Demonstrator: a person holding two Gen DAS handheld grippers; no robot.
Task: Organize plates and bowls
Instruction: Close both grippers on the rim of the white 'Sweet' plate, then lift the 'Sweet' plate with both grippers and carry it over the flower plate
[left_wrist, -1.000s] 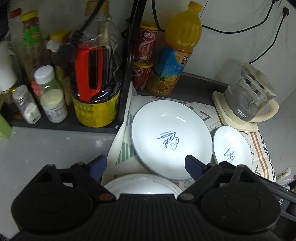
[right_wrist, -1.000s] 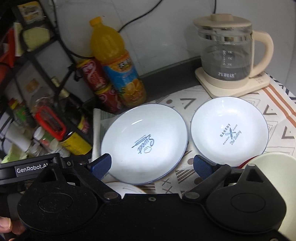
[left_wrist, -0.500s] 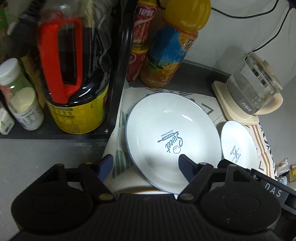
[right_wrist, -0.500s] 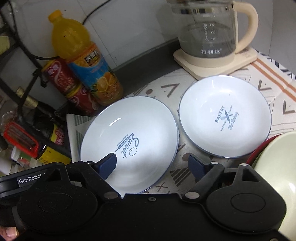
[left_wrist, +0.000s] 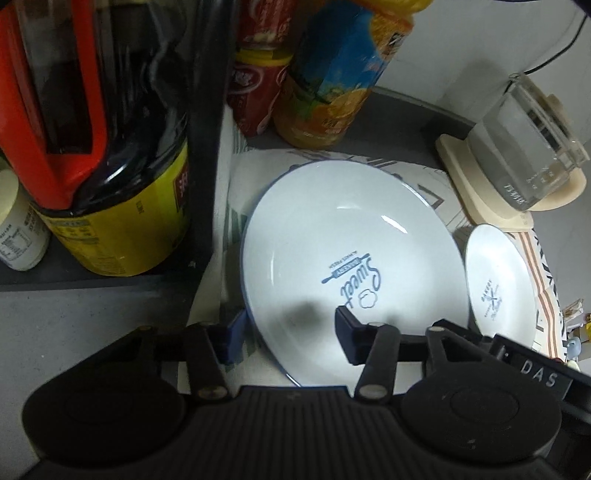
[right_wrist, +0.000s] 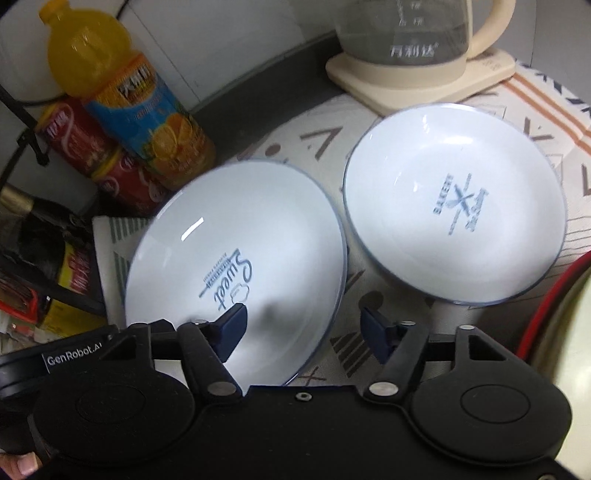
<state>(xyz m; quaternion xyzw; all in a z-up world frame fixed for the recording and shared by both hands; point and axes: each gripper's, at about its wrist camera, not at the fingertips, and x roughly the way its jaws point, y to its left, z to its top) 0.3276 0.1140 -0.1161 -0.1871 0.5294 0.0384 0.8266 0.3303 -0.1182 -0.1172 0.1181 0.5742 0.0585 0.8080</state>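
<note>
Now both grippers straddle the "Sweet" plate rim, unclenched, jaws just narrowing: left gripper at nine o'clock, right gripper at five.

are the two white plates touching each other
Apart. The right wrist view shows a thin strip of patterned cloth between the Sweet plate and the Bakery plate where their rims come closest.
</note>
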